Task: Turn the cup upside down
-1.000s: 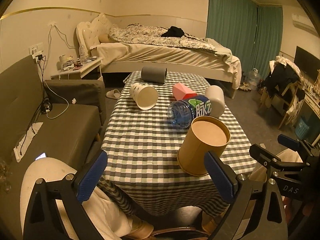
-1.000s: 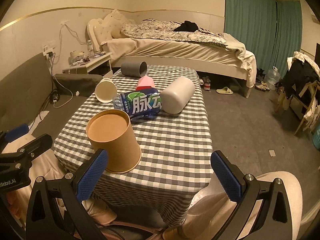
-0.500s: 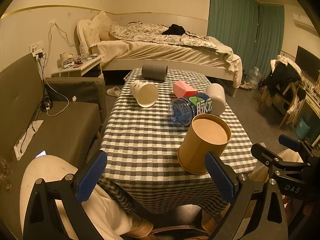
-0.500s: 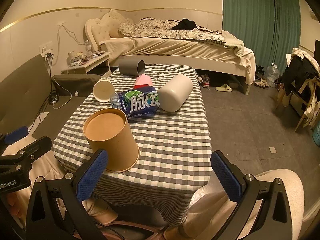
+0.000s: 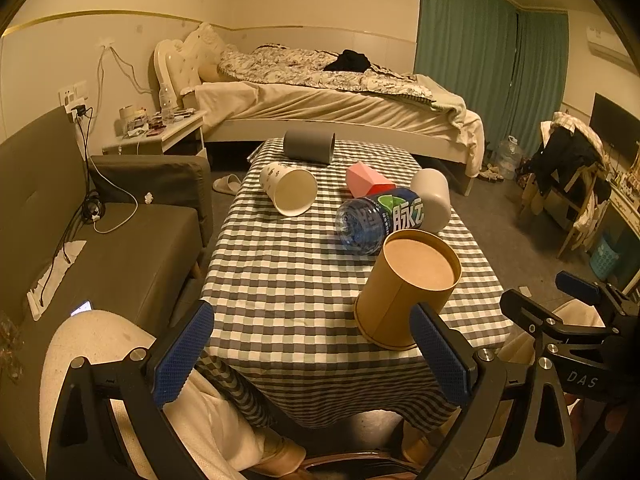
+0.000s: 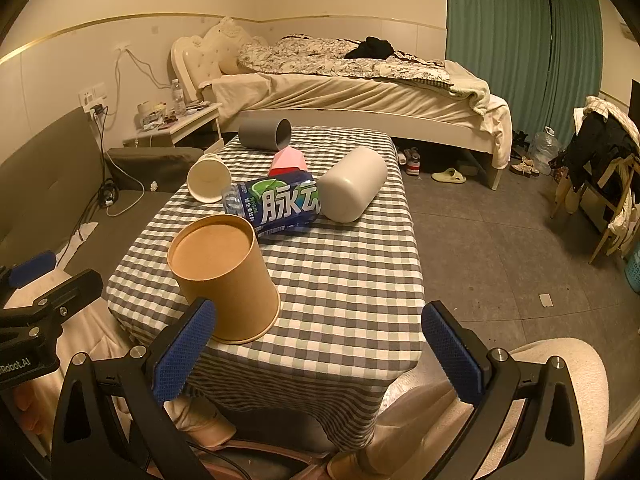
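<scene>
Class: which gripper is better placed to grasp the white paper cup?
Left. The white paper cup lies ahead of the open left gripper; from the right gripper, the brown cup blocks it.

Brown cup (image 5: 404, 288) at 5 o'clock on the table looks like matt kraft paper/cardboard w/ a flat paper base up top. White cup (image 5: 289, 192) at 11 o'clock: paper too, smooth inside, faint print outside. Bottle (image 6: 276, 202) at center is clear glossy plastic w/ a shiny printed label. Pale cup (image 6: 352, 190) at 2 o'clock looks smooth, matt, maybe plastic or ceramic, can't tell. Grey cup (image 5: 309, 146) at 12: matt, smooth. Pink thing (image 5: 366, 180) has flat faceted matt faces. Tablecloth (image 5: 288, 280) is woven checked cloth, soft. Gripper pads (image 6: 184, 354) are blue textured rubber-ish on black matt frames w/ shiny metal bolts.
</scene>
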`<action>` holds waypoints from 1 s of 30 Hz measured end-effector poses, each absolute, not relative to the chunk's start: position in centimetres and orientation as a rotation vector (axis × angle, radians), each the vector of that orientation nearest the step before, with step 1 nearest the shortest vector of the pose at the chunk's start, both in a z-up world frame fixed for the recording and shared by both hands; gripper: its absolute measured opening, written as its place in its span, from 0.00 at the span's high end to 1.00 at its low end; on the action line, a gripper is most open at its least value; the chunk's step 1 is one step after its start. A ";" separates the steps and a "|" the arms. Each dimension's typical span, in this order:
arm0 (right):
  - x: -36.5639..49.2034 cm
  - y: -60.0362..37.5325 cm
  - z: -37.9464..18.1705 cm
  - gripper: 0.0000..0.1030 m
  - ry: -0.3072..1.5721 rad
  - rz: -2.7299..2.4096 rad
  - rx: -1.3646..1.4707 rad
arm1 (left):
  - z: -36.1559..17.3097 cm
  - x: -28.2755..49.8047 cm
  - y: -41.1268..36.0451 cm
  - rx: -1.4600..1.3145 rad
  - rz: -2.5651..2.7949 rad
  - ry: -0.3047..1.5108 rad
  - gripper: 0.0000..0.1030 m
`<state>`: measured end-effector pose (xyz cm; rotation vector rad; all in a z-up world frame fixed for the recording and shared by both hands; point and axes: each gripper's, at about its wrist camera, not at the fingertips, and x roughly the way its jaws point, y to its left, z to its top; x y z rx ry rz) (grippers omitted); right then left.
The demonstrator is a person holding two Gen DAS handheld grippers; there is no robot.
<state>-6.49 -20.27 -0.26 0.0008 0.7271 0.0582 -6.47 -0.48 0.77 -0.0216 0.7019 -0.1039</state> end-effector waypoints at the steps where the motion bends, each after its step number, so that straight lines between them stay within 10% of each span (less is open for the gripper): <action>1: -6.5 -20.3 -0.2 0.00 0.727 0.059 0.001 | 0.8 -6.5 -0.5 -0.021 -0.103 0.701 0.02; 30: -6.5 -20.2 -0.7 0.00 0.738 0.056 -0.001 | 0.8 -6.6 -0.4 -0.029 -0.081 0.701 0.02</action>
